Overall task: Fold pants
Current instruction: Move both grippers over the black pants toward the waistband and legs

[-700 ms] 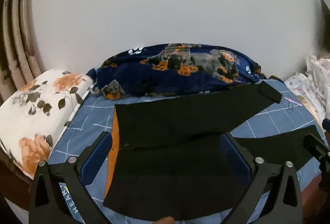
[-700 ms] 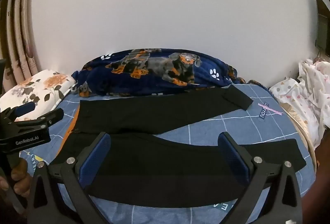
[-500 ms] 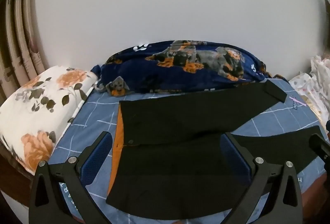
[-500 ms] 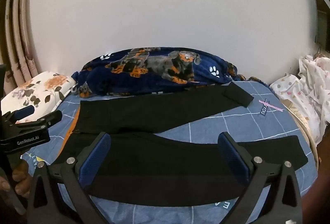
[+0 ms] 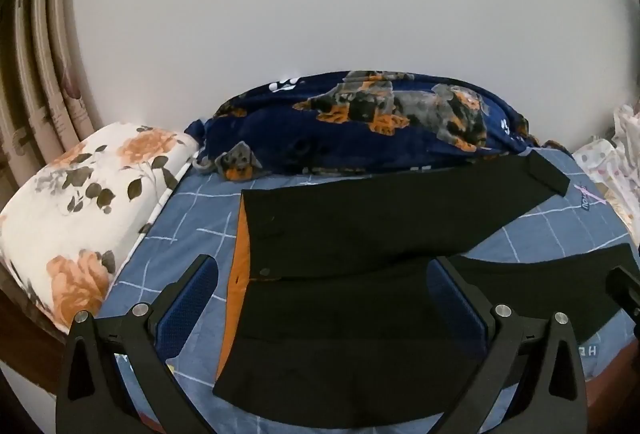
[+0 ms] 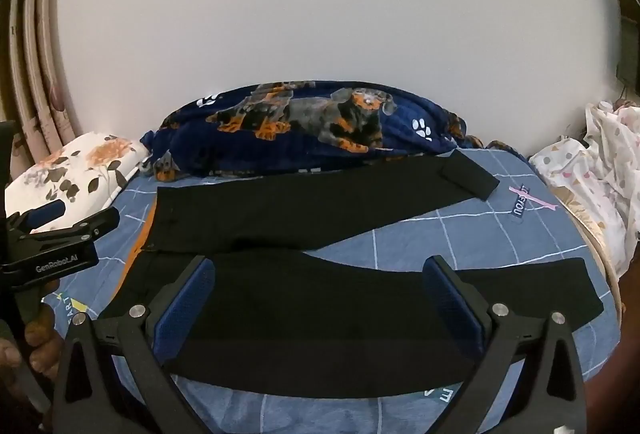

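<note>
Left gripper (image 5: 320,286): jaws spread wide, blue pads bare, nothing between them; hovers above the waist end of the garment, tilted downward. Seen also from the right wrist view at the left edge, carried by a hand (image 6: 38,338).

Right gripper (image 6: 320,286): jaws likewise wide apart and empty; hovers over the near leg, angled downward, not touching cloth.

Pants (image 6: 320,310): black, laid flat on the bed sheet (image 6: 440,238), waist to the left, legs running right and splayed in a V. Far leg (image 5: 400,218) lies close to the dog-print blanket, with its cuff (image 6: 470,176) turned back on itself. Near leg (image 6: 520,290) runs along the front edge of the bed. An orange lining (image 5: 238,274) shows at the waistband.

Surroundings: dog-print blanket (image 6: 320,126) bunched against the wall; floral pillow (image 5: 92,206) at left; pale spotted bedding (image 6: 592,170) at right.

Step in hand, as judged: the opening of the fold. No crease is made; the legs lie apart and both tools are unloaded, poised for a first grasp.

Next move, as judged: bring one leg over the other. That calls for two grasp points on a single leg, one near the crotch or waist and one toward the hem, each closing on one layer edge only. Cloth is limp and thin against the sheet, so pads must come low enough to pinch fabric without catching the sheet.
</note>
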